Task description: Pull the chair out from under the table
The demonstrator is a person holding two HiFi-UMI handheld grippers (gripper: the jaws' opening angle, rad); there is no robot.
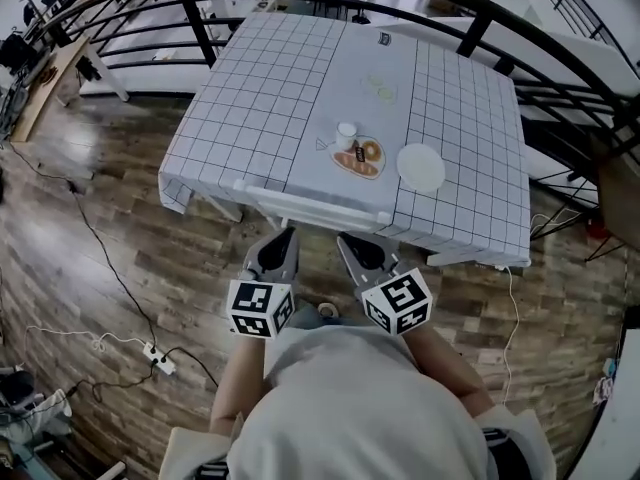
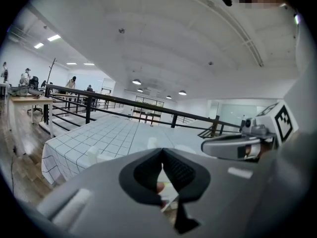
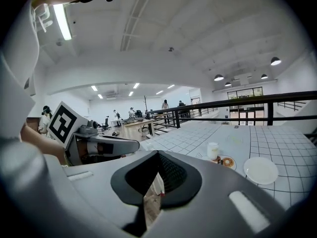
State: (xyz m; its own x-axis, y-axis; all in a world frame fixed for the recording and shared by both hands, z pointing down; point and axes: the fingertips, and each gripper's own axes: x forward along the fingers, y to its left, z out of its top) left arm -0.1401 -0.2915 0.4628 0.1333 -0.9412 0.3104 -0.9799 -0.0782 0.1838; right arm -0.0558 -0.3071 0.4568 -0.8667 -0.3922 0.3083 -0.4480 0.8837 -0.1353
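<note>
Left hand-held gripper [image 1: 290, 234] and right hand-held gripper [image 1: 344, 240], both closed and empty, hover just short of the one chair [image 1: 312, 201] under the surface [image 1: 260, 88].

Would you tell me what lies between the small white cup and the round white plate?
A small oval dish holding a doughnut, in the head view.
</note>
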